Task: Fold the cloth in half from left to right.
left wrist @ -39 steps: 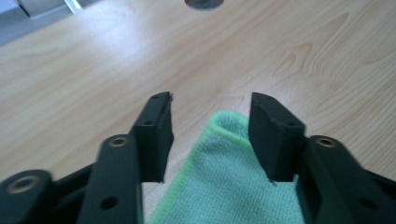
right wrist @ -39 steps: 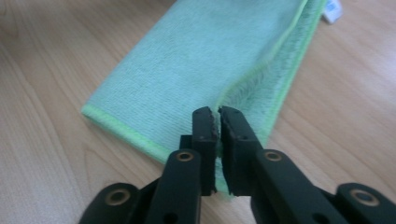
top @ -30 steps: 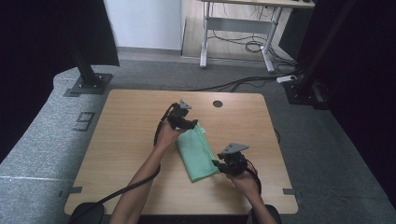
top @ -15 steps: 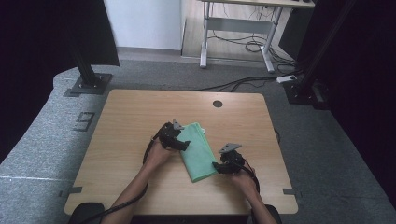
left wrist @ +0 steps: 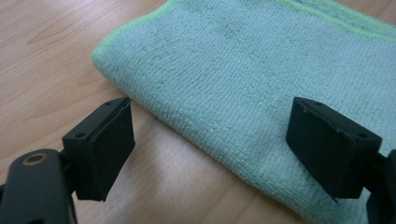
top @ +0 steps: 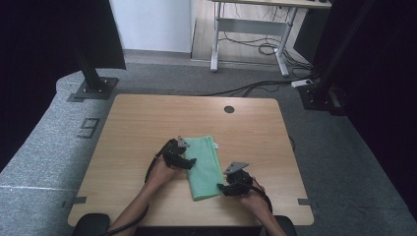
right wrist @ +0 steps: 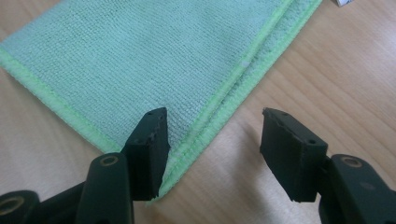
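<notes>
Both grippers sit at the folded green cloth (top: 204,167): left gripper (left wrist: 210,144) wide open over its fold, holding nothing. The right gripper (right wrist: 212,149), which has just been opening, stands half open astride the near corner, apparently gripping nothing; closing now could catch only one layer and undo the fold.

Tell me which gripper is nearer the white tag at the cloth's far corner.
Left. The left gripper sits open at the green cloth's folded left edge, about midway along, closer to the white tag. The right gripper is open at the cloth's near right corner, farthest from it.
</notes>
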Action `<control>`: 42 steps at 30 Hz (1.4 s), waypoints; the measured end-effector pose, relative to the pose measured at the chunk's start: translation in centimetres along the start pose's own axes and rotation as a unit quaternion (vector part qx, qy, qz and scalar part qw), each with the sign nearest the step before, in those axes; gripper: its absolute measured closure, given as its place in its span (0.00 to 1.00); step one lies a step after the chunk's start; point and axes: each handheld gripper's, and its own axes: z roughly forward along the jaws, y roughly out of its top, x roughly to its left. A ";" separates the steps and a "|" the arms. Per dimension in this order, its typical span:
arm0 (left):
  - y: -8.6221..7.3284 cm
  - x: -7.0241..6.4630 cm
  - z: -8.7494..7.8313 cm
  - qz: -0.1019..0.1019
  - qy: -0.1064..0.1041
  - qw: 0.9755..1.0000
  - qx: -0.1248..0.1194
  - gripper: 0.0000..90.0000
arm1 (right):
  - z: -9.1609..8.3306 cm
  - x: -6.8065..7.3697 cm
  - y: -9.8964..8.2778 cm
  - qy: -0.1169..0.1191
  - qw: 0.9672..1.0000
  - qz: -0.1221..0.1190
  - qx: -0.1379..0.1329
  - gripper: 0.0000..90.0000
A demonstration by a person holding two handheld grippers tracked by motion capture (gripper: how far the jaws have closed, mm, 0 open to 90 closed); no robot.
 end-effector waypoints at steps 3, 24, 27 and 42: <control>0.0 0.0 -1.2 0.001 0.005 1.000 -0.015 0.17 | -0.3 -0.1 0.5 0.002 1.000 0.001 -0.003 0.45; -2.5 0.0 -2.8 -0.021 -0.020 0.998 -0.052 0.41 | 4.8 -5.4 8.5 -0.009 0.997 0.062 -0.036 0.87; -2.5 -0.2 -2.8 -0.020 -0.024 0.998 -0.057 0.47 | 5.7 -5.6 8.9 -0.012 0.998 0.060 -0.030 0.85; -2.6 -0.9 -1.9 0.000 -0.043 0.998 -0.042 0.76 | 7.1 -5.5 8.6 -0.009 0.999 0.047 -0.013 0.96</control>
